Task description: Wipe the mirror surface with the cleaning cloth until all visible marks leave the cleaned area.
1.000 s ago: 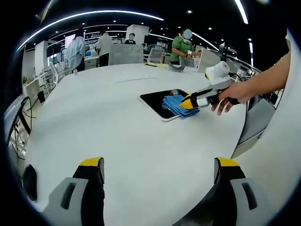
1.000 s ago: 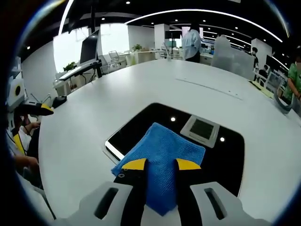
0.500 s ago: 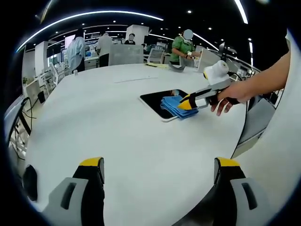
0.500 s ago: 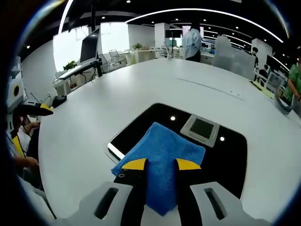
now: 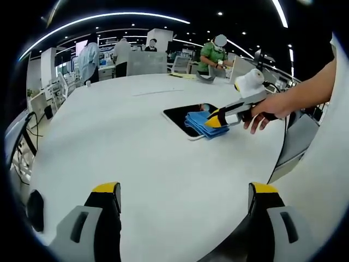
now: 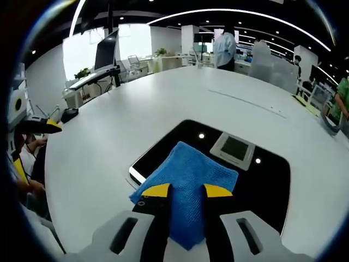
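Note:
A dark rectangular mirror [image 6: 180,144] with a white rim lies flat on the white table; it reflects ceiling lights. A blue cleaning cloth [image 6: 188,180] lies on its near part, and my right gripper [image 6: 185,191] is shut on the cloth's near edge. In the left gripper view the mirror [image 5: 180,114] sits across the table, with the blue cloth [image 5: 199,121] on it and the right gripper [image 5: 215,119] held by a hand over it. My left gripper [image 5: 185,194] stands open above the near table, far from the mirror, with nothing between its jaws.
The round white table [image 5: 125,142] has wide bare room around the mirror. A person's hand and arm [image 5: 289,101] reach in from the right. Desks, monitors and several people stand in the office beyond the far edge [image 5: 152,76].
The right gripper has slid the cloth slightly along the mirror, toward its far left side. The left gripper has not moved.

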`<action>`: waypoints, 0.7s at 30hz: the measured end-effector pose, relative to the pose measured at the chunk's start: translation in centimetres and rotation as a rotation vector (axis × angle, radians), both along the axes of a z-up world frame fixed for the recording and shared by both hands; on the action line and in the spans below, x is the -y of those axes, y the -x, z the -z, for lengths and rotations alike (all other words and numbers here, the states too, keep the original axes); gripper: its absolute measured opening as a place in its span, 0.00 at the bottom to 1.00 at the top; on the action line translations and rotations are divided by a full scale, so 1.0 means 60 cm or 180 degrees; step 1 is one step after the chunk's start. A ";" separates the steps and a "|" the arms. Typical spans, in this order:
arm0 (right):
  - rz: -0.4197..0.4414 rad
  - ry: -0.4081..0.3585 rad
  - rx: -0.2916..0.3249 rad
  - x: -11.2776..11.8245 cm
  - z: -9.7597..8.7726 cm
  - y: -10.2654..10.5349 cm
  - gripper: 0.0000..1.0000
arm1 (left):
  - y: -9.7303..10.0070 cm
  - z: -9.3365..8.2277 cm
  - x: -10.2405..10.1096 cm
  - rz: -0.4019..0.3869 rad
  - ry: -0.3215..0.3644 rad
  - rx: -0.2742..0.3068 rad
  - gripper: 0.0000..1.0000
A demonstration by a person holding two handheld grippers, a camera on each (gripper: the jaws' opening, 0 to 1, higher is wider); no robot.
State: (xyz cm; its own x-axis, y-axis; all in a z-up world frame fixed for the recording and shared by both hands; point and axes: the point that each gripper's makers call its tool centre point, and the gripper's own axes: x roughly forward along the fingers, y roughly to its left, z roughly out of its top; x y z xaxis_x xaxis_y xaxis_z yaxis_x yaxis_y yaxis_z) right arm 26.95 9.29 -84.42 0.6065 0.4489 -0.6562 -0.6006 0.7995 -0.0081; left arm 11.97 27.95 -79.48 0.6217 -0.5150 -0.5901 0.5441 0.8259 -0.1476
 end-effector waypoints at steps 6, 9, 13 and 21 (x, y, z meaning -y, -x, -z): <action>-0.0017 0.0011 -0.0002 -0.005 0.000 0.001 0.18 | 0.001 0.001 0.000 0.0012 0.0001 -0.0005 0.98; -0.0032 0.0018 -0.0007 -0.011 -0.001 0.002 0.18 | 0.001 0.000 -0.002 0.0006 0.0002 0.0001 0.98; -0.0037 0.0023 -0.0007 -0.016 -0.001 0.003 0.18 | 0.001 -0.001 -0.006 -0.0006 0.0001 0.0006 0.98; -0.0032 0.0033 -0.0007 -0.023 -0.001 0.004 0.17 | 0.002 -0.001 -0.011 -0.0015 0.0001 0.0010 0.98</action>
State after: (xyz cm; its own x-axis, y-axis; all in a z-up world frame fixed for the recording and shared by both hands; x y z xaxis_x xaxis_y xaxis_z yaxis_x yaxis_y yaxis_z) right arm 26.71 10.67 -84.34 0.6004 0.4483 -0.6622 -0.6087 0.7933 -0.0149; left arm 11.86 28.59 -79.43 0.6259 -0.5123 -0.5880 0.5408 0.8284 -0.1461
